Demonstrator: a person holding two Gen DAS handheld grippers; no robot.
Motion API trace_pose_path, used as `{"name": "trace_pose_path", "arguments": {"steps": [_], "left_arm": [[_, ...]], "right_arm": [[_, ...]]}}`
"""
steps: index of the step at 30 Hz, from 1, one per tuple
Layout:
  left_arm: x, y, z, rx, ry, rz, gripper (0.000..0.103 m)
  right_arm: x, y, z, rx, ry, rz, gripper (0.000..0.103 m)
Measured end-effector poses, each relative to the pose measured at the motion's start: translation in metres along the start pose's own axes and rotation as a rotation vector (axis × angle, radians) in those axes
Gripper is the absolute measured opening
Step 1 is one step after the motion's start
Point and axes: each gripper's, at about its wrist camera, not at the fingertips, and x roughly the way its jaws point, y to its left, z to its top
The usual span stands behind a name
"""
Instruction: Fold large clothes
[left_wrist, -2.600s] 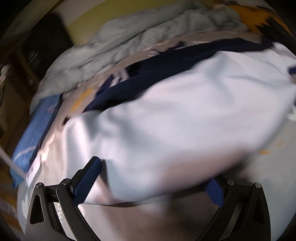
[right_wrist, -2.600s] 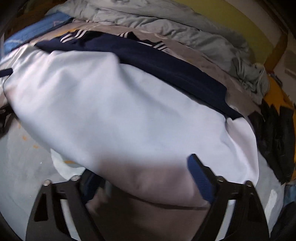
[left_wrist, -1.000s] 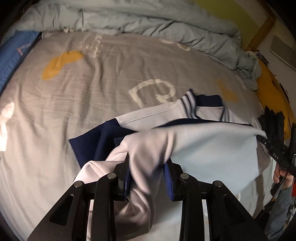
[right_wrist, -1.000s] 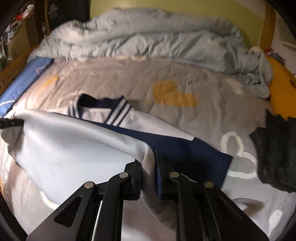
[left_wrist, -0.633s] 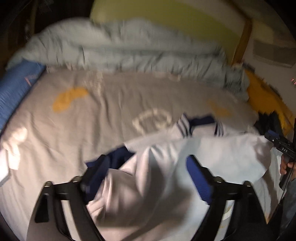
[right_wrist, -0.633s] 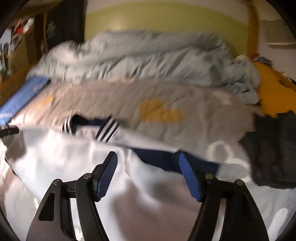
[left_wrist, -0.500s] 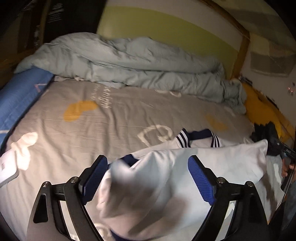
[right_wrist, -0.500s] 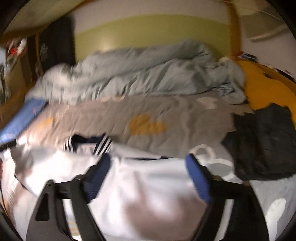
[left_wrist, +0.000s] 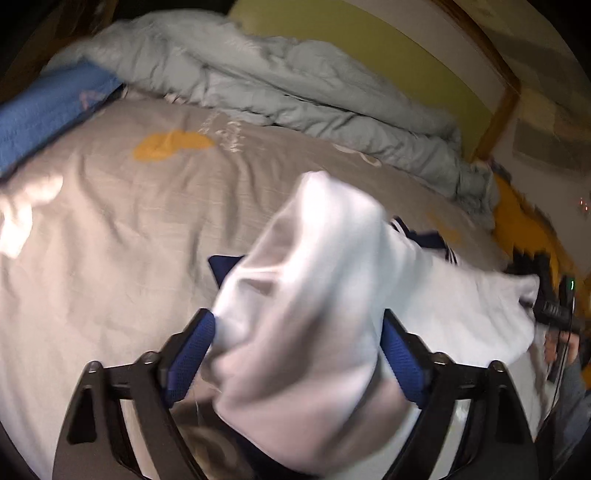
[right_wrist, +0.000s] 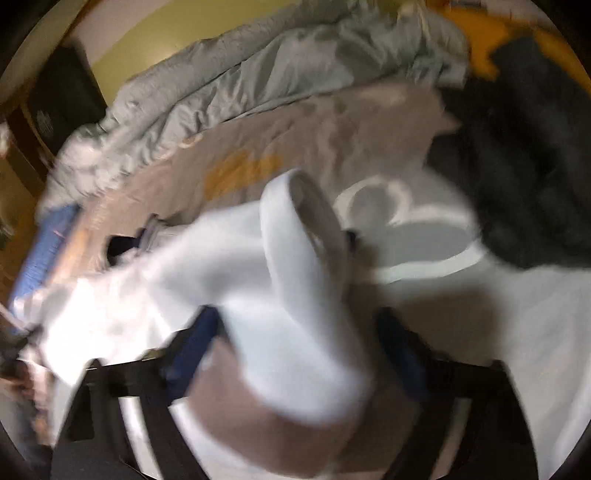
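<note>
A white shirt with navy sleeves and striped collar (left_wrist: 314, 295) lies on the grey bed sheet (left_wrist: 110, 221). In the left wrist view my left gripper (left_wrist: 295, 354) is open, its blue pads wide apart, with a loose fold of the white cloth bulging between them. In the right wrist view my right gripper (right_wrist: 295, 354) is open too, and a curled fold of the white shirt (right_wrist: 288, 295) stands between its fingers. The image is blurred by motion. The right gripper also shows at the far right of the left wrist view (left_wrist: 550, 295).
A crumpled grey-green duvet (left_wrist: 295, 81) lies along the headboard side. A blue pillow (left_wrist: 44, 110) is at the left edge. A dark garment (right_wrist: 524, 155) and a yellow cloth (left_wrist: 524, 229) lie at the right side of the bed.
Both grippers were shut on the shirt's edge a second ago and have opened. The white cloth has flopped forward between the fingers. Both cameras have swung lower over the bed.
</note>
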Motion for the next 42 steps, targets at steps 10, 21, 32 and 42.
{"name": "trace_pose_path", "arguments": {"steps": [10,21,32,42], "left_arm": [[-0.051,-0.021,0.024,0.044,-0.328,-0.001,0.006],[0.010,0.008,0.019,0.029,-0.121,0.115,0.028],[-0.060,-0.022,0.017,0.114,-0.330,0.208,0.085],[-0.130,-0.123,-0.015,0.286,-0.535,0.306,0.103]], "right_arm": [[-0.072,0.083,0.025,-0.186,-0.411,-0.028,0.012],[0.019,0.016,0.017,-0.043,-0.080,-0.234,0.033],[-0.083,0.069,0.002,-0.209,-0.380,-0.230,0.102],[-0.126,0.142,-0.035,-0.363,-0.588,-0.233,0.091]]}}
